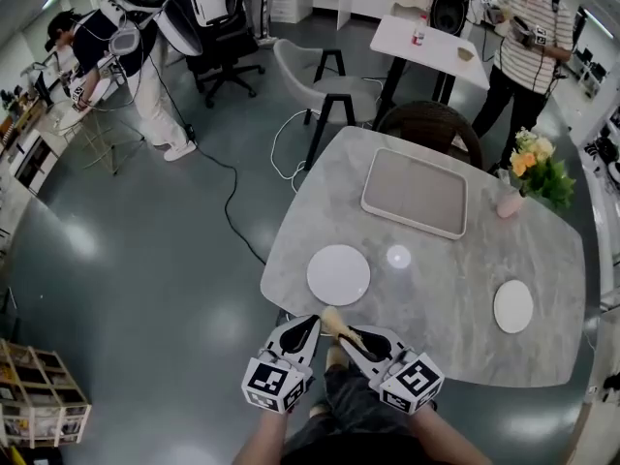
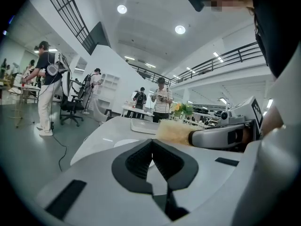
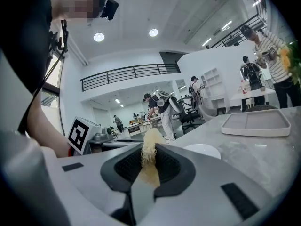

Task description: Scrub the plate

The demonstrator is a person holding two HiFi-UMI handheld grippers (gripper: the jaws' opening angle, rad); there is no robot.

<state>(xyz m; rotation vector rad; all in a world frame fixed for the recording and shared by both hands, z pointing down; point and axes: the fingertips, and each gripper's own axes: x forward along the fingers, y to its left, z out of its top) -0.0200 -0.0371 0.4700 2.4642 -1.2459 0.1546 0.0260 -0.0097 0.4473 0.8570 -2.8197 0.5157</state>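
We see a grey marble table (image 1: 436, 289) with a flat tray (image 1: 415, 192) at its far side. The white plate (image 1: 338, 274) lies flat near the near edge, and being round it has no long axis. A smaller plate (image 1: 512, 306) at the right shows only in the head view. Both grippers are at the near edge, just before the plate. The left gripper (image 2: 151, 145) has its jaws together with nothing between them. The right gripper (image 3: 149, 149) is clamped on a pale fibrous scrubber (image 3: 150, 142). Only its own view shows the fibres between the pads. From above, the scrubber (image 1: 332, 318) points along the jaws, away from us towards the plate, not touching it.
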